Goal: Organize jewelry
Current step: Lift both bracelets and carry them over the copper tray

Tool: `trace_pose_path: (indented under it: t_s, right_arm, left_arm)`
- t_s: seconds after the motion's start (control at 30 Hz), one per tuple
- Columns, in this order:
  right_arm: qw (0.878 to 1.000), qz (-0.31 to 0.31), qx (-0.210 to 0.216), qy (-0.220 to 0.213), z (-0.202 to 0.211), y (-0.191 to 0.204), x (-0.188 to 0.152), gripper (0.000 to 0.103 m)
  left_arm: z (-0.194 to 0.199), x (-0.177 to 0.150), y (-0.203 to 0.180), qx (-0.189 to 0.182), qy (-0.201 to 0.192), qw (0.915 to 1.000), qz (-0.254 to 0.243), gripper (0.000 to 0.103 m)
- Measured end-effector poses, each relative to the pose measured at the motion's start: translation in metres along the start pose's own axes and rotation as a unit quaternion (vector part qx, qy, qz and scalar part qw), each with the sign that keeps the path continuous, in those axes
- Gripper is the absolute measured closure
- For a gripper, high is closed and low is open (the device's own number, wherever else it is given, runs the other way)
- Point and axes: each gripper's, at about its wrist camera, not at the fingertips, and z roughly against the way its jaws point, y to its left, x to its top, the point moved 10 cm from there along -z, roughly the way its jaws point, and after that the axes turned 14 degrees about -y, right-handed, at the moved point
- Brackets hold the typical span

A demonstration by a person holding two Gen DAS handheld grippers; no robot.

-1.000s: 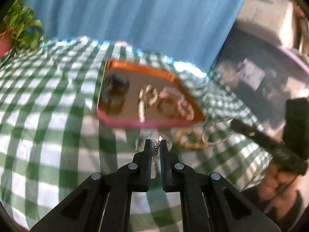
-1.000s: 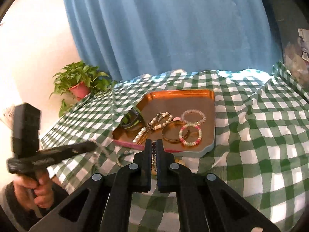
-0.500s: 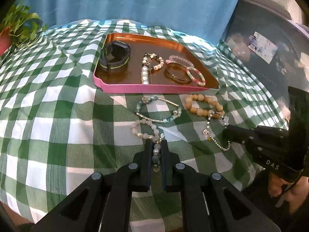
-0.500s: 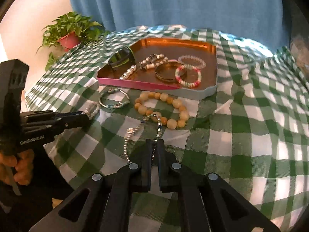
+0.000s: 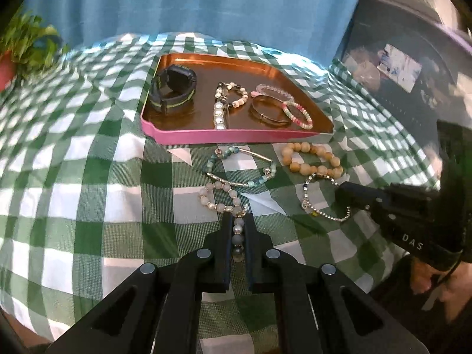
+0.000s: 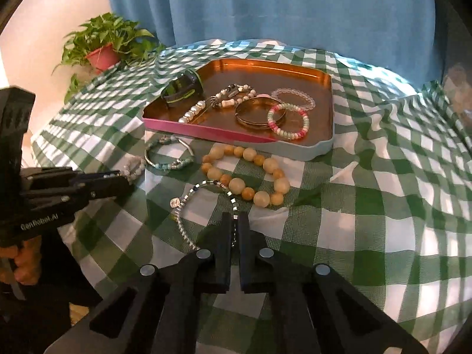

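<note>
While the left gripper rests low on the green-checked cloth covering the counter, its fingers are nearly closed on the pale-bead bracelet, a run of grey and white beads caught between them and the rest of the loop lying on the cloth just past the tips. Farther ahead of those fingers lies the turquoise-and-silver bracelet, and beyond it the pink-rimmed copper tray holding a black watch with a lime stripe, a pearl strand, a gold bangle, a pink-and-green bead bracelet and a clear bead bracelet.

The right gripper has its fingers almost together on the silver chain bracelet; a thin stretch of chain runs up between them, and the loop spreads on the cloth ahead and to the left of the tips. Just beyond the chain, touching or nearly touching it, sits the wooden-bead bracelet, near the tray's front rim.

Seen from the left wrist, the right tool's body reads "DAS"; from the right wrist, the left tool's side reads "GenRobot.AI". A potted plant stands far ahead to the left of the right fingers, before a blue curtain.
</note>
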Motion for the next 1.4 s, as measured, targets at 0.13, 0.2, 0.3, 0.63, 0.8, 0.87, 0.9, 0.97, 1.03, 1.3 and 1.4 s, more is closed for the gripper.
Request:
trace_pose_path:
  t_s: [0.13, 0.2, 0.3, 0.63, 0.8, 0.87, 0.9, 0.97, 1.03, 1.3, 1.4]
  right_arm:
    - [1.000, -0.022, 0.000, -0.017, 0.006, -0.006, 0.006, 0.100]
    - [0.999, -0.021, -0.005, -0.027, 0.011, -0.007, 0.010, 0.100]
    - [0.999, -0.020, -0.004, -0.039, 0.019, -0.004, 0.016, 0.100]
    - [0.996, -0.009, -0.046, -0.078, 0.049, 0.004, 0.047, 0.100]
    - [0.994, -0.008, -0.068, -0.081, 0.064, 0.012, 0.053, 0.100]
    - [0.994, -0.021, -0.071, -0.082, 0.072, 0.014, 0.053, 0.100]
    - [0.993, -0.027, -0.074, -0.084, 0.078, 0.016, 0.054, 0.100]
    - [0.993, -0.036, -0.073, -0.089, 0.089, 0.020, 0.056, 0.100]
    - [0.991, -0.037, -0.075, -0.102, 0.106, 0.025, 0.062, 0.100]
    - [0.983, -0.044, -0.068, -0.165, 0.172, 0.052, 0.103, 0.100]
    - [0.980, -0.028, -0.060, -0.190, 0.196, 0.070, 0.119, 0.100]
  left_arm:
    - [-0.001, 0.001, 0.008, -0.023, 0.012, 0.9979, 0.059, 0.096]
    - [-0.001, 0.001, 0.009, -0.022, 0.012, 0.9973, 0.069, 0.097]
    - [0.006, 0.006, 0.005, -0.015, 0.003, 0.9983, 0.057, 0.097]
    - [0.023, 0.024, -0.024, 0.043, -0.010, 0.9990, -0.008, 0.097]
    - [0.043, 0.041, -0.042, 0.047, -0.035, 0.9980, -0.024, 0.097]
    - [0.056, 0.050, -0.052, 0.044, -0.049, 0.9972, -0.035, 0.097]
    - [0.062, 0.054, -0.055, 0.046, -0.056, 0.9966, -0.040, 0.097]
    - [0.077, 0.065, -0.062, 0.046, -0.071, 0.9955, -0.042, 0.097]
    - [0.092, 0.075, -0.067, 0.046, -0.086, 0.9944, -0.041, 0.097]
    - [0.161, 0.109, -0.103, 0.048, -0.167, 0.9834, -0.053, 0.097]
    - [0.189, 0.122, -0.120, 0.045, -0.200, 0.9762, -0.071, 0.097]
